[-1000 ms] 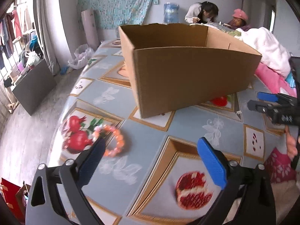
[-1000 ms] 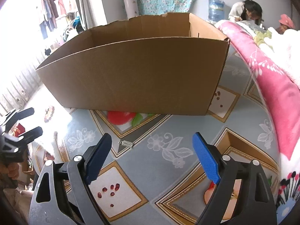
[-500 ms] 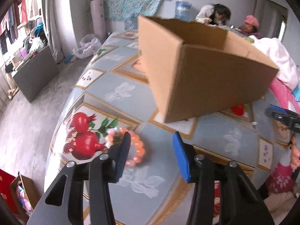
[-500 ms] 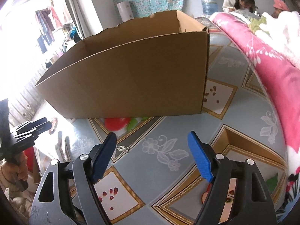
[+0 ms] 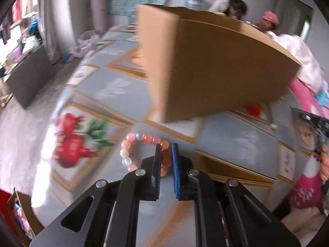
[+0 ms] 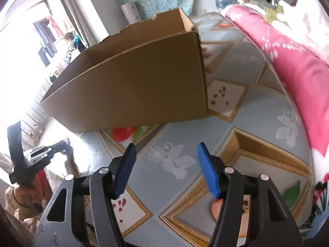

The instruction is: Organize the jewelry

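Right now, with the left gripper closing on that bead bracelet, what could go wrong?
The left gripper has just been closing and pinches only one side of the bead bracelet; round beads could slip out when lifted. The cardboard box has tall walls, so a low carry may hit them.

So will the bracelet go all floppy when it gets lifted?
Probably. The bracelet is a loop of separate round beads, so it should sag from the left gripper, now closed on one side. The glossy beads may slip or roll.
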